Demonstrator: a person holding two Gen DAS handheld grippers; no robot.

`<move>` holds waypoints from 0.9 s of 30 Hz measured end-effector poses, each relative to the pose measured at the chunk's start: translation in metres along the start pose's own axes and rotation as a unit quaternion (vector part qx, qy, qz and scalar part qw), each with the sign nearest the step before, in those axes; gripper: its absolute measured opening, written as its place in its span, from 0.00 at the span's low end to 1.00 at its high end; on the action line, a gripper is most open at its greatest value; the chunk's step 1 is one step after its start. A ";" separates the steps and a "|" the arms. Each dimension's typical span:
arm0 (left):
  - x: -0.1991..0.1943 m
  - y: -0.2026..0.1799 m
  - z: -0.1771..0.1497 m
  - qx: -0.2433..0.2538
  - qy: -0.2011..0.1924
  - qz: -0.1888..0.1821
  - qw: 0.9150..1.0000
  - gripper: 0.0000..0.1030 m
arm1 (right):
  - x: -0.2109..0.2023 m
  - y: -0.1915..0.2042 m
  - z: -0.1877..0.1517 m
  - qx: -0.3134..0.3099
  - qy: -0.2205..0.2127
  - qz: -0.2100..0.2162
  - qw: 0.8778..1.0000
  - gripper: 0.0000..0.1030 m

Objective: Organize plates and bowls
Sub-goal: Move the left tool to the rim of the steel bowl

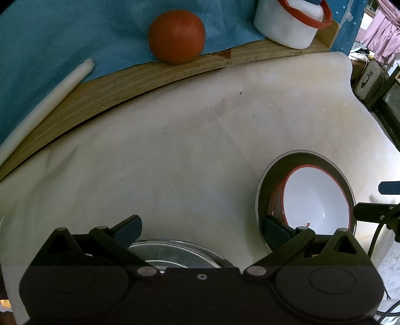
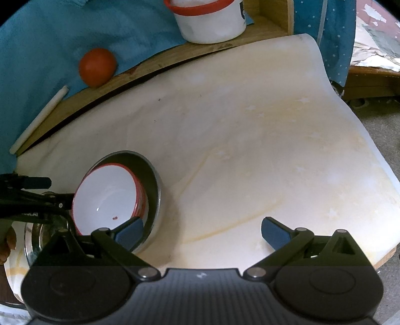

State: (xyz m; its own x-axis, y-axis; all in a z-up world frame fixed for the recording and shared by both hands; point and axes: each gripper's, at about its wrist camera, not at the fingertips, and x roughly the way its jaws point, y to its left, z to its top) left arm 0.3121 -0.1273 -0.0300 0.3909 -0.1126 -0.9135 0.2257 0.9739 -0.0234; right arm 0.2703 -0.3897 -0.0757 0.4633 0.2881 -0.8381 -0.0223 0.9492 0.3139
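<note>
A grey metal bowl point(image 1: 268, 180) stands on the white sheet and holds stacked white bowls with red rims point(image 1: 317, 197). It shows in the right wrist view too: the metal bowl point(image 2: 152, 175) with the white bowls point(image 2: 105, 200) inside. My left gripper point(image 1: 202, 230) is open and empty, with a steel plate point(image 1: 175, 252) just below it. My right gripper point(image 2: 202, 230) is open and empty; its left finger point(image 2: 130, 232) is at the metal bowl's near rim. The steel plate point(image 2: 33, 240) shows at the left edge.
A red tomato point(image 1: 177, 36) and a white container with a red rim point(image 1: 287, 22) sit on a wooden ledge point(image 1: 125, 85) with blue cloth behind. A white rod point(image 1: 47, 100) lies on the cloth. The sheet's right edge point(image 2: 370, 160) drops to the floor.
</note>
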 end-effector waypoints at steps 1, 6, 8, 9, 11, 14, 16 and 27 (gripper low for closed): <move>0.000 0.000 0.000 0.001 0.001 0.000 1.000 0.99 | 0.001 0.001 -0.001 0.000 0.001 0.000 1.000 1.00; 0.003 -0.001 0.004 0.002 0.005 0.003 1.000 0.99 | 0.005 0.000 0.000 0.001 0.006 0.000 1.000 1.00; 0.004 -0.002 0.005 0.004 0.006 0.002 1.000 0.99 | 0.007 -0.001 0.000 0.001 0.008 0.000 1.000 1.00; 0.004 -0.002 0.005 0.005 0.006 0.002 1.000 0.99 | 0.008 -0.001 0.000 0.000 0.009 0.000 1.000 1.00; 0.005 -0.003 0.006 0.009 0.006 0.004 1.000 0.99 | 0.009 -0.001 0.000 -0.001 0.013 -0.001 1.000 1.00; 0.006 -0.004 0.007 0.014 0.007 0.005 1.000 0.99 | 0.011 -0.001 0.001 -0.003 0.017 -0.004 1.000 1.00; 0.008 -0.005 0.008 0.016 0.009 0.007 1.000 0.99 | 0.011 0.000 0.002 -0.003 0.019 -0.004 1.000 1.00; 0.013 -0.008 0.009 0.017 0.015 0.012 1.000 0.99 | 0.016 -0.001 0.004 -0.005 0.029 0.000 1.000 1.00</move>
State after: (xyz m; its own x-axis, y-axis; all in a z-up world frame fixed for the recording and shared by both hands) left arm 0.3238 -0.1383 -0.0380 0.3704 -0.0836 -0.9251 0.2479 0.9687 0.0117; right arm 0.2812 -0.3860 -0.0878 0.4107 0.2941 -0.8630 -0.0308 0.9505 0.3092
